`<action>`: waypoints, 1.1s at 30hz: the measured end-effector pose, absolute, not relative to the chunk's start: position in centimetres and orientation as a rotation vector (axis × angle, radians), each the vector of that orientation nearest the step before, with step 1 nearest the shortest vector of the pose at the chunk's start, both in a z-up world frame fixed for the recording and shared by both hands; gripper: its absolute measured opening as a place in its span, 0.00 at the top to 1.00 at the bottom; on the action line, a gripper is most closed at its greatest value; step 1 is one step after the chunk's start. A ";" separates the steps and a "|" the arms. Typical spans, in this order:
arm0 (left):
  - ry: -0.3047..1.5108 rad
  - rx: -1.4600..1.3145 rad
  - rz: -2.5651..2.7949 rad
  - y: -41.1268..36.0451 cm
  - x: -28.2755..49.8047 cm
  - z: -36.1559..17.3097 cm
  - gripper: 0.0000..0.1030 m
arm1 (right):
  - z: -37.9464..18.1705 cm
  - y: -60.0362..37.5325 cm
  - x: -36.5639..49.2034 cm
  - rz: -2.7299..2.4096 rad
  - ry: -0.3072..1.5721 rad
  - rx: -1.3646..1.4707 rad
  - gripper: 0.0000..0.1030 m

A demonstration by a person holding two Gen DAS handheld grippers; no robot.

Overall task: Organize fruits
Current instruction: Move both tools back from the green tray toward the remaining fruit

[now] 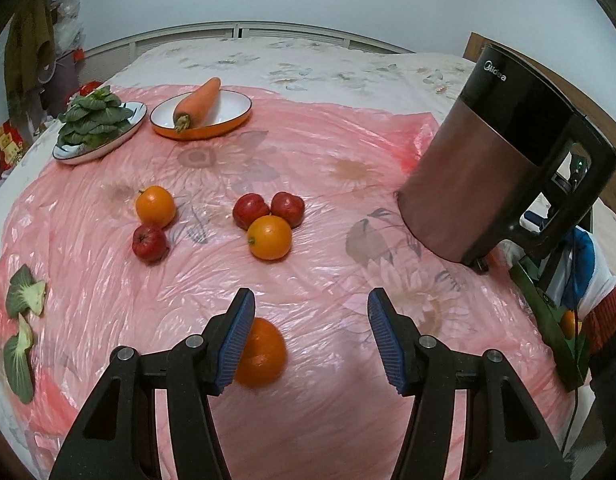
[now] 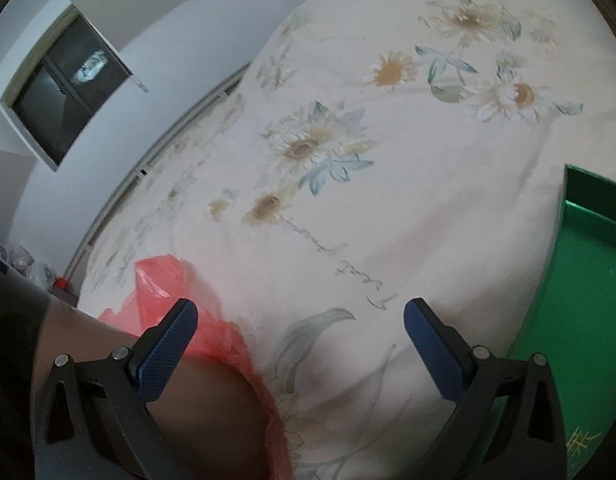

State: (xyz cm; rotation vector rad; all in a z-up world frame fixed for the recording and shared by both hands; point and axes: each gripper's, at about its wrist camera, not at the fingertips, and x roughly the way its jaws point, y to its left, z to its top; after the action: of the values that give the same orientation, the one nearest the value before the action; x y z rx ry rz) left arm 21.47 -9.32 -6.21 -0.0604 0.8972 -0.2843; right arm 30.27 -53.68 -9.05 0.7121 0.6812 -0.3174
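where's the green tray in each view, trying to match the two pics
Left wrist view: the green tray sits at the right edge, seen edge-on below the kettle's handle, with an orange inside.
Right wrist view: the green tray fills the right side, lower half; only its bare floor and rim show.
Shared landmark: the pink plastic sheet lying on the floral bedspread.

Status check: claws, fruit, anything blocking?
Left claw open, nothing gripped; nearest orange beside its left pad. Right claw open and empty over the bedsheet, green tray alongside. Kettle stands right of the fruit.
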 end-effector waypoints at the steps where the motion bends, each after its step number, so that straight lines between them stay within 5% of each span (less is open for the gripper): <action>1: 0.898 -0.062 -0.282 -9.2 21.5 -6.2 0.49 | -9.2 -53.7 30.2 -0.317 0.687 0.720 0.00; 33: 0.883 -0.108 -0.263 -5.8 20.6 -5.4 0.49 | -9.6 -51.8 27.6 -0.299 0.659 0.883 0.00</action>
State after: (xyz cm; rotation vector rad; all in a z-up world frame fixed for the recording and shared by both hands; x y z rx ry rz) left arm 20.62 -5.77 -5.38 -0.1081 0.8826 -0.2626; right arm 27.62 -51.76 -9.61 0.8832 0.6588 -0.2987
